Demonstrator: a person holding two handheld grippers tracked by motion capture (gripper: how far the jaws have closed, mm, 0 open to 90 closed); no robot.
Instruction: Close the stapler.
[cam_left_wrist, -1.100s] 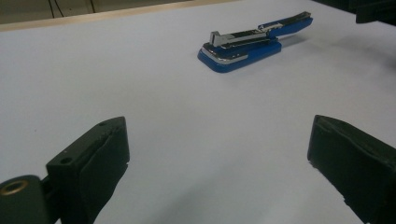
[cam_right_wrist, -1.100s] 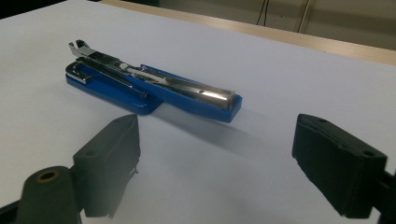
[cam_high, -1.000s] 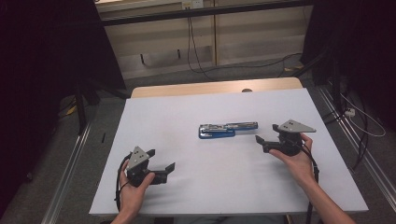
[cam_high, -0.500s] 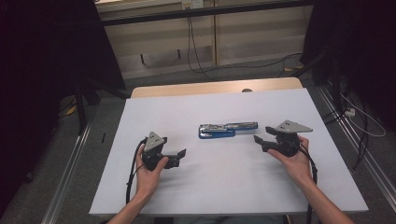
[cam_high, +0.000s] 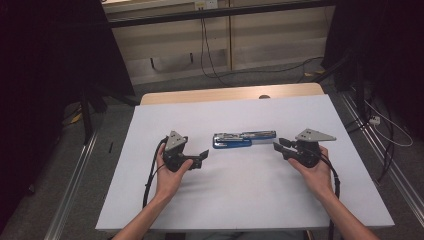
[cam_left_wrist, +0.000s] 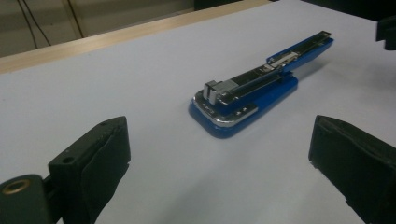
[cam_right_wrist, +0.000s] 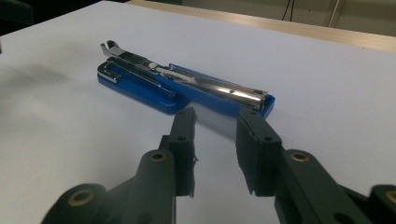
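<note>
A blue and chrome stapler (cam_high: 244, 139), swung open flat, lies on the white table (cam_high: 230, 200) near its middle. My left gripper (cam_high: 202, 156) is held just left of the stapler's thick end, pointing right, jaws wide apart and empty. In the left gripper view the stapler (cam_left_wrist: 247, 93) lies a short way ahead of the left gripper (cam_left_wrist: 217, 135). My right gripper (cam_high: 278, 145) sits just right of the stapler's thin end, pointing left. In the right gripper view the right gripper (cam_right_wrist: 215, 116) has a narrow gap between its jaws, nothing in it, and its tips are close to the stapler (cam_right_wrist: 187, 88).
A wooden strip (cam_high: 230, 94) borders the table's far edge. Cables (cam_high: 210, 55) run over the floor beyond it, and metal rails (cam_high: 75, 190) flank both sides. Each gripper's black cable trails back along the forearm.
My left gripper has moved forward and right, from near the front left of the table up to the stapler's left end. My right gripper has shifted slightly left.
</note>
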